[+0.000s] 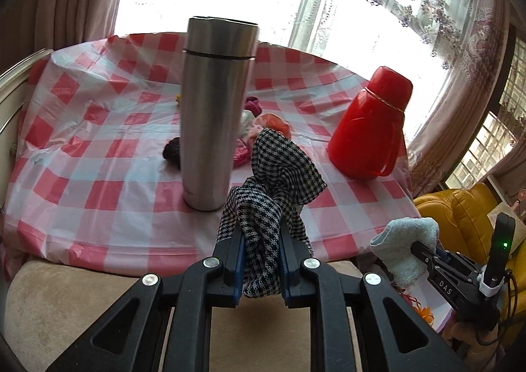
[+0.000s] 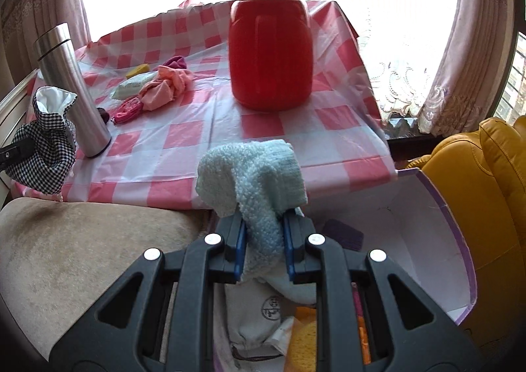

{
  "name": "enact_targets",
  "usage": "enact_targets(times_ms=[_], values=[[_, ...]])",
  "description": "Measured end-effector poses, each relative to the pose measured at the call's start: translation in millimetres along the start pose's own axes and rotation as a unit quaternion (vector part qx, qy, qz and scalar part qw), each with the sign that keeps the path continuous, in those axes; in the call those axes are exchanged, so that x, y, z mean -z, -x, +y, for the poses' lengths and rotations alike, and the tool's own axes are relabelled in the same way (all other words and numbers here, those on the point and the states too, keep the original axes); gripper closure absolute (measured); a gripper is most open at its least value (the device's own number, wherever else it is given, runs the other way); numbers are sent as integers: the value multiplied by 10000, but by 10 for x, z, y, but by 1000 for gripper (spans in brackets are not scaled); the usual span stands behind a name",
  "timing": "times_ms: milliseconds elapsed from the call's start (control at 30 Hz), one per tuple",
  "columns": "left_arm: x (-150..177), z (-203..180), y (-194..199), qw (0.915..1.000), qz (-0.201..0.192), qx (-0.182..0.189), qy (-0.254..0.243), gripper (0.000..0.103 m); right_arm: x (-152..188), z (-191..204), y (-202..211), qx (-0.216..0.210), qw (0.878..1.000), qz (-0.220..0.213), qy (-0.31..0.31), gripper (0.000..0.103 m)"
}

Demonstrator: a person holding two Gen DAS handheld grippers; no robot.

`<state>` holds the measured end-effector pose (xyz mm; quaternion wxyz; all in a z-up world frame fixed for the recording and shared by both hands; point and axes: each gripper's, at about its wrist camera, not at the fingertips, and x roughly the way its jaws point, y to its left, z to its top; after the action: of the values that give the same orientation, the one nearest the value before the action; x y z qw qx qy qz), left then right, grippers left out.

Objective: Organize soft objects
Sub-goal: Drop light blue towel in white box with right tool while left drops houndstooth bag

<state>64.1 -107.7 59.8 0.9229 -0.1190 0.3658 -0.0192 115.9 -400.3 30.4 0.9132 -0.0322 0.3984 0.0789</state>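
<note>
My left gripper (image 1: 262, 248) is shut on a black-and-white houndstooth cloth (image 1: 273, 181), which bunches up above the fingers over the table's near edge. The same cloth (image 2: 42, 155) shows at the left of the right wrist view. My right gripper (image 2: 264, 234) is shut on a pale blue fuzzy sock (image 2: 256, 174), held above a white box with a purple rim (image 2: 427, 240). That sock (image 1: 407, 247) and gripper also appear at the lower right of the left wrist view. A peach cloth (image 2: 167, 86), a magenta cloth (image 2: 176, 62) and a pink item (image 2: 126, 109) lie on the table.
A steel flask (image 1: 215, 115) and a red jug (image 1: 371, 128) stand on the red-checked tablecloth (image 1: 98, 141). The box holds a white sock (image 2: 263, 316) and orange and yellow pieces. A beige cushion (image 2: 65, 257) lies in front, a yellow sofa (image 2: 486, 191) at the right.
</note>
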Motion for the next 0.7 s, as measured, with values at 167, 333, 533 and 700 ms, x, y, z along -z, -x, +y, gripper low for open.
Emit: enact_targets(times_ms=[167,333,533,700], values=[[92,-373,-28,9988,127,379,-284,85,79,-380,90,366,9991,30,-220,81],[199,-762,-68,9950,298,710,-640,85,133,-702,157,696,9965,70,-460,81],[320,-1173,-109,9881,490,1010,-1056,85,148,-917,212,933,9934,75,-656,77],[419,-1442,-125,9811,655,1268,-1306,85,150,-984,231,974,9925,33,-733,65]])
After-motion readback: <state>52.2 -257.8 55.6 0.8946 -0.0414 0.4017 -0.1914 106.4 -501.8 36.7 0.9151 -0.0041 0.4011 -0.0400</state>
